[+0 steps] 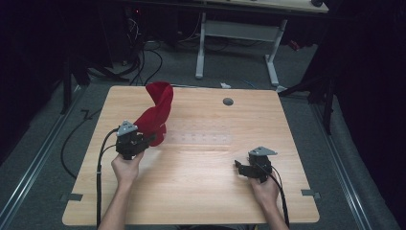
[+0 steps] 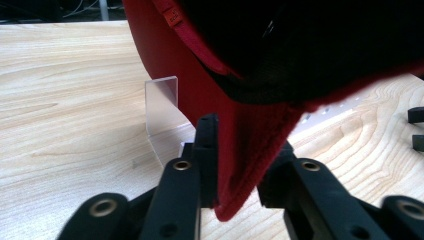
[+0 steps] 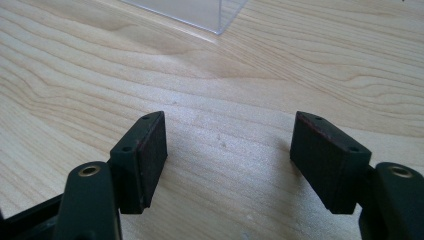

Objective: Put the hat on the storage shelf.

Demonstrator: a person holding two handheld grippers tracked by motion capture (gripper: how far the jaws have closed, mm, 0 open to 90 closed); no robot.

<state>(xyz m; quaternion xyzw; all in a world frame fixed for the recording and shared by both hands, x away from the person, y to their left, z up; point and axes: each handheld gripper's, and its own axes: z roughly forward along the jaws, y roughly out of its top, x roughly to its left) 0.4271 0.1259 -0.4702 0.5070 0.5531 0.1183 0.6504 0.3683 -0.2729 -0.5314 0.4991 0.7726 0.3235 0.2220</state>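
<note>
High view: one red cap (image 1: 155,112), two claws, left claw (image 1: 152,139) loosening.

Light wood counter (image 1: 201,191) carried a clear plastic stand (image 1: 203,139) lying flat near its middle, and a grey round grommet (image 1: 228,101) sat toward the far edge. Behind it on the grey floor (image 1: 43,143): a white-legged desk (image 1: 239,38) and a tangle of black cables (image 1: 143,57).

One red cap (image 1: 155,115), one clear plastic stand (image 1: 201,139) and two grippers sit on one table (image 1: 201,191).
</note>
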